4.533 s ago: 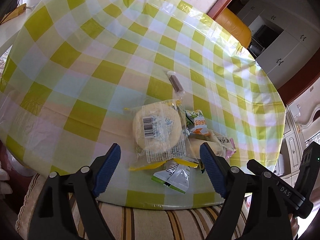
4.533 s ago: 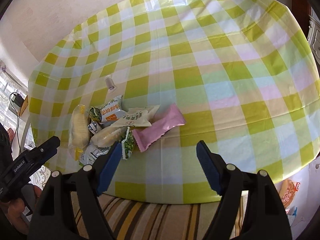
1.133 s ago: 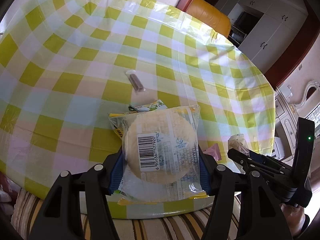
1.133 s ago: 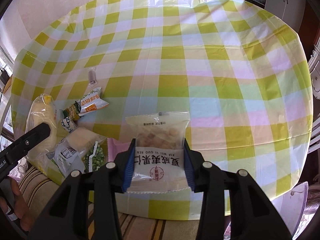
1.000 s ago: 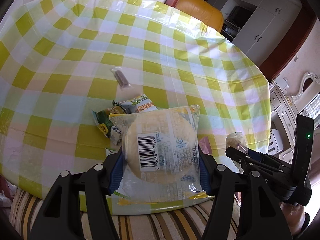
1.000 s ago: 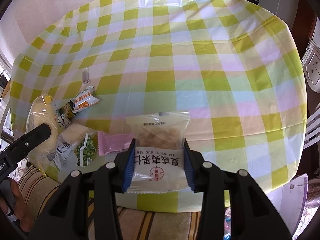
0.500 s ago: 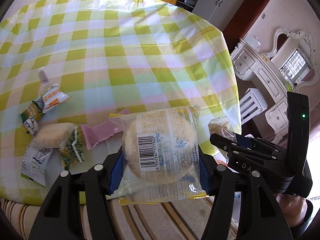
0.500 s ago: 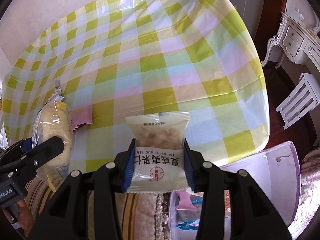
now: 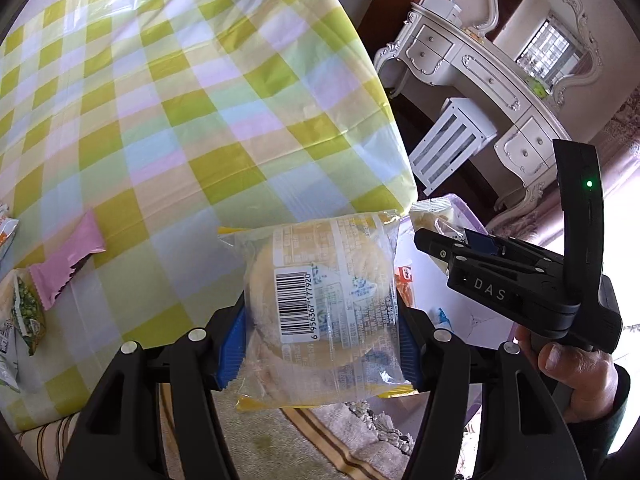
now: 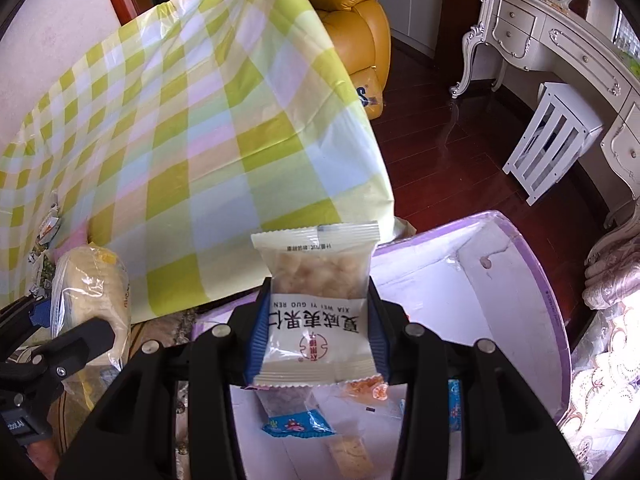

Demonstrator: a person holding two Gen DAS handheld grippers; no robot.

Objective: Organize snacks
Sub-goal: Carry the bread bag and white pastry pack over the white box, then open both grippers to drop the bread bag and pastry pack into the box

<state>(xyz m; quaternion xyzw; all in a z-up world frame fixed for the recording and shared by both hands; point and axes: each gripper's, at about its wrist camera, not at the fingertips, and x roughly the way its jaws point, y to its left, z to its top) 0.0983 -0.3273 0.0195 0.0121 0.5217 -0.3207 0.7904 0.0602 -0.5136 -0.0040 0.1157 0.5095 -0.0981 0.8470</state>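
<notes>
**Fingers clamped on two snack packs beside the counter**

Fingers (image 9: 230,344) of the left gripper (image 9: 320,344) pinch a clear-wrapped round bun (image 9: 320,304) by its sides, holding it off the near right edge of the checked counter (image 9: 192,120). The right gripper (image 10: 316,340) grips a white cracker packet (image 10: 318,304) over a white, purple-rimmed box (image 10: 520,300) at the counter's right, with small packets lying inside. A pink wrapper (image 9: 66,264) and a green pea packet (image 9: 26,308) lie at the counter's left.
</notes>
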